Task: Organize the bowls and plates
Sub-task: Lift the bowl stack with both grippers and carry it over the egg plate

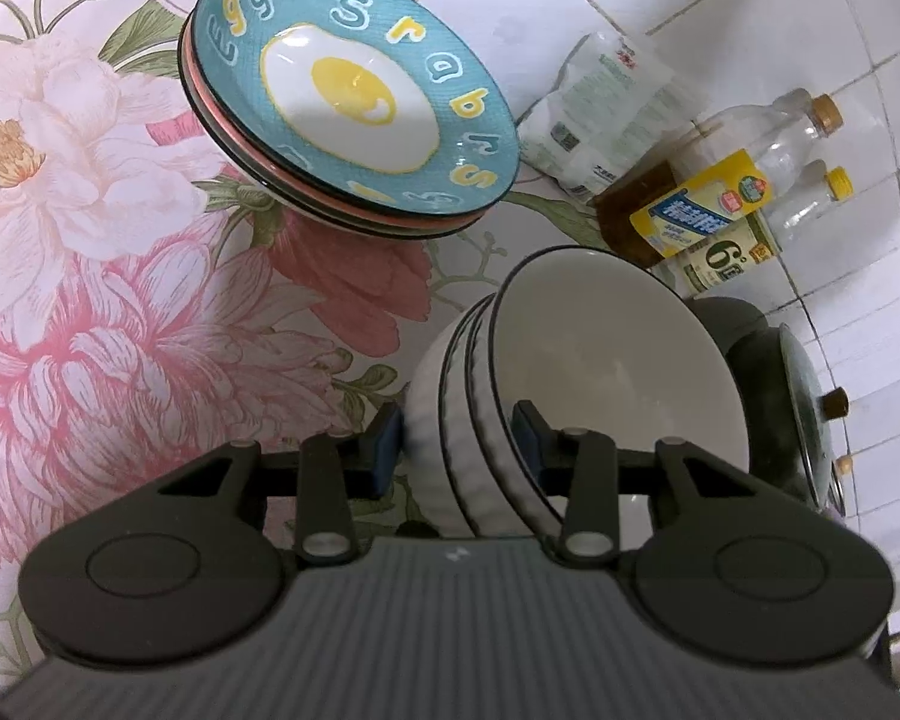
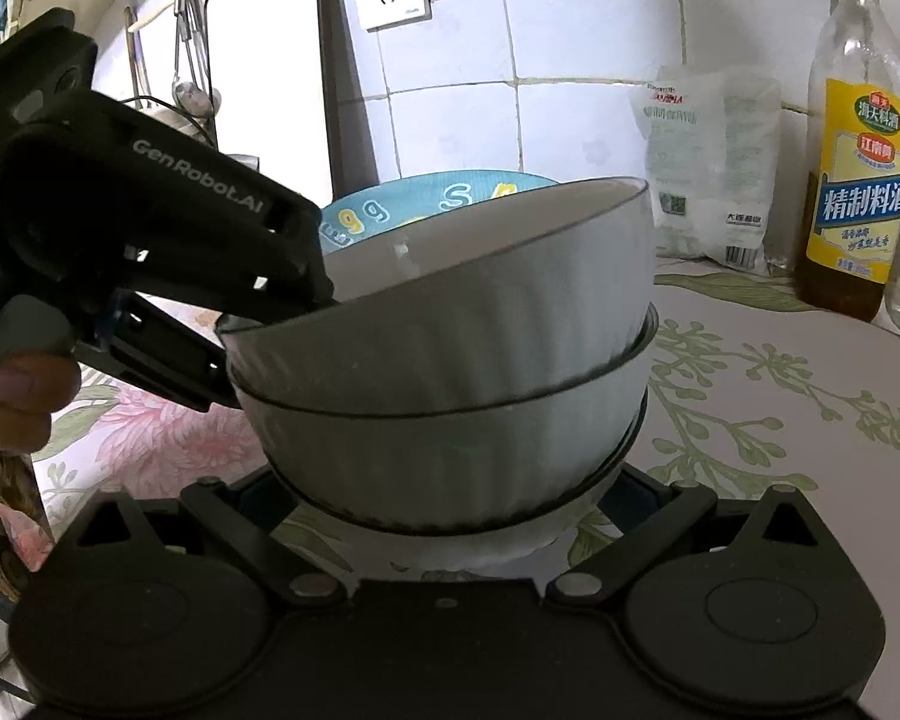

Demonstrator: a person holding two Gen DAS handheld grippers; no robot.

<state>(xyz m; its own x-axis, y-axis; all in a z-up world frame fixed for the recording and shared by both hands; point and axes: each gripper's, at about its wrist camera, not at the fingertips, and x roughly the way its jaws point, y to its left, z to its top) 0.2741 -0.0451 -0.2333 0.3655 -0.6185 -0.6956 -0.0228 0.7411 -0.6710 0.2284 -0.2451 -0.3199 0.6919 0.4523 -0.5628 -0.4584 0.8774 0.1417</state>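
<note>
I judge the top bowl [image 2: 450,294] is being seated into the bowl stack [image 1: 498,420], so I'd level its tilted rim before releasing. My left gripper [image 1: 457,438] pinches the stacked rims; my right gripper [image 2: 444,495] spreads wide around the base. White ribbed bowls, dark-rimmed, stand on the floral desk [image 1: 120,240], near the plate stack [image 1: 348,102].

White ribbed bowls [image 1: 570,372] nested, top one tilted; egg-pattern plates [image 1: 354,102] stacked beside.
</note>
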